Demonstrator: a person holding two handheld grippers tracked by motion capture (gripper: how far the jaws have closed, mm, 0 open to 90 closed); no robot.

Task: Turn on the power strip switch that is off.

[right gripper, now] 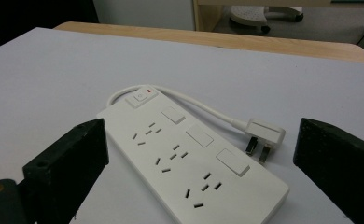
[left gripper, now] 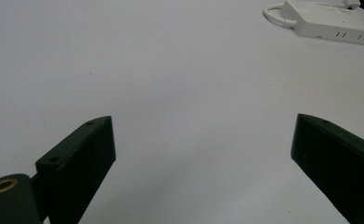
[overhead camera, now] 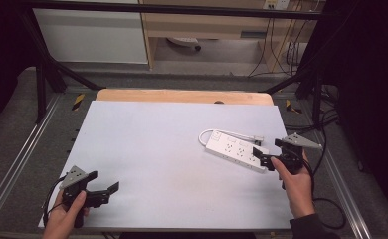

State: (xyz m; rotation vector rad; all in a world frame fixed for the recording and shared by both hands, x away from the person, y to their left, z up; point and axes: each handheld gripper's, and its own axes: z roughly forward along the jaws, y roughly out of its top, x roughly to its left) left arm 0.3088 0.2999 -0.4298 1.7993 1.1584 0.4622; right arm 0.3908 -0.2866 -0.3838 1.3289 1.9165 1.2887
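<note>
A white power strip (overhead camera: 236, 150) lies flat on the right part of the white table sheet (overhead camera: 152, 144). Its short cord loops round the far end to a white plug (overhead camera: 257, 139) resting beside it. My right gripper (overhead camera: 267, 152) is open at the strip's near end, with a hand behind it. In the right gripper view the power strip (right gripper: 194, 163) lies low between the two spread jaws, untouched, and the plug (right gripper: 264, 135) lies to its right. My left gripper (overhead camera: 104, 181) is open and empty at the front left. From there the power strip (left gripper: 332, 21) is far off.
A wooden table edge (overhead camera: 182, 95) runs along the far side of the sheet. Metal frame rails (overhead camera: 20, 159) flank both sides, and black cables (overhead camera: 331, 204) trail on the right. A cabinet (overhead camera: 90, 35) and a shelf stand beyond the table.
</note>
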